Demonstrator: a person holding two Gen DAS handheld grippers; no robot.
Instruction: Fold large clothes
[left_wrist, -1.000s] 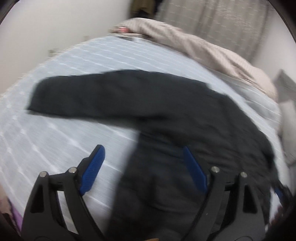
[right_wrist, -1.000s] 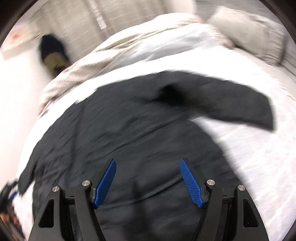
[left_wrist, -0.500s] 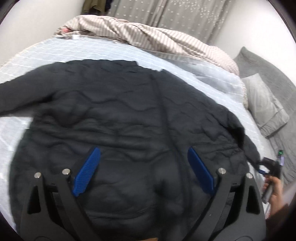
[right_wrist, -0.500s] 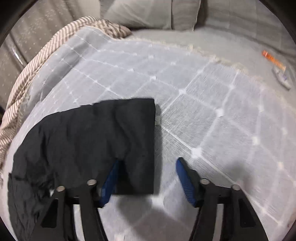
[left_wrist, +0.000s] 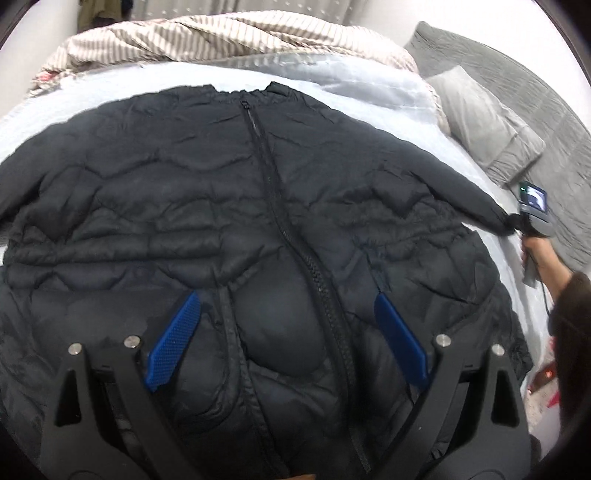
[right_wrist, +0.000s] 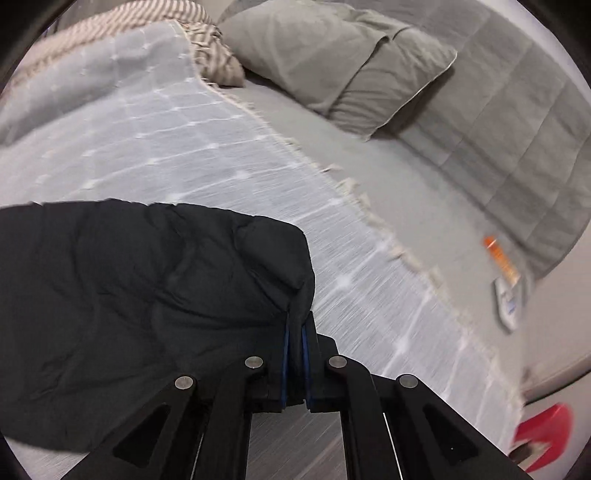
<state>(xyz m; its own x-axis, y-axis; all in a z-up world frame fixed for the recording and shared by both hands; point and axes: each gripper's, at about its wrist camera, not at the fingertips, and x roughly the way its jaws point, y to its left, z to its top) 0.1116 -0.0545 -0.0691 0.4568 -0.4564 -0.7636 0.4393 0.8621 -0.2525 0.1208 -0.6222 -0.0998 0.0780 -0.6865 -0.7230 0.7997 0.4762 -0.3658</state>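
Observation:
A black quilted jacket (left_wrist: 229, 206) lies spread face up on the bed, zipper running down its middle, collar at the far side. My left gripper (left_wrist: 284, 328) hovers open over the jacket's lower front, nothing between its blue pads. In the right wrist view the jacket's sleeve end (right_wrist: 155, 295) is pinched at its cuff by my right gripper (right_wrist: 294, 325), which is shut on the fabric. The left wrist view also shows the right gripper (left_wrist: 524, 225) at the far right holding that sleeve tip, with a hand (left_wrist: 539, 254) behind it.
A pale blue grid-pattern blanket (right_wrist: 184, 147) covers the bed. A striped duvet (left_wrist: 207, 33) is bunched at the far side. Grey pillows (right_wrist: 332, 62) and a grey quilt lie on the right. An orange tube and a small packet (right_wrist: 504, 280) rest near the bed's edge.
My right gripper swung from over the jacket body to the sleeve end and closed on the cuff. My left gripper moved to the jacket's lower front and stayed open.

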